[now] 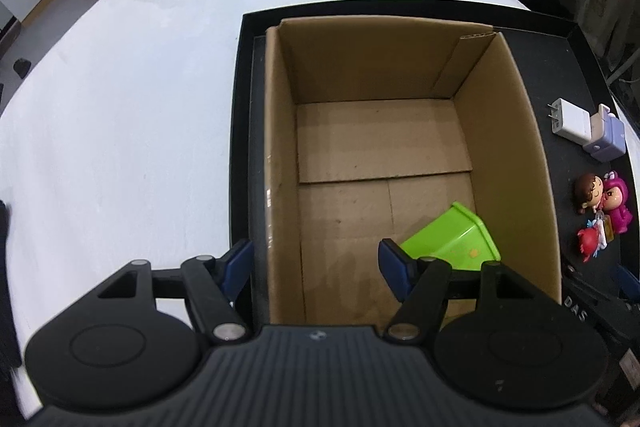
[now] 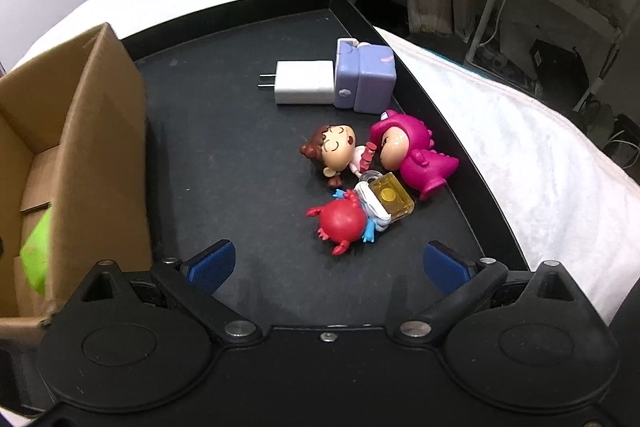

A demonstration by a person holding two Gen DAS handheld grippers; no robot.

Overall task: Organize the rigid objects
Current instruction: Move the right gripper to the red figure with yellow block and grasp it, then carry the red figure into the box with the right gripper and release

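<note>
Left tongs (image 1: 316,267) hanging spread, straddling cardboard box (image 1: 280,147) wall | right tongs (image 2: 330,267) hovering spread, empty, above red crab toy (image 2: 342,223) | green cup (image 1: 452,239) lying in box

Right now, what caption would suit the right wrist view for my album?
Open right gripper hovering over small toys, red crab figure nearest, on a black tray.

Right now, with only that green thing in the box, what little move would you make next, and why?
Probably lower the right gripper onto the red crab toy and close on it. Its fingers stand open and empty, and the crab lies nearest them on the black tray, in front of the other toys. The cardboard box holds only the green cup.
</note>
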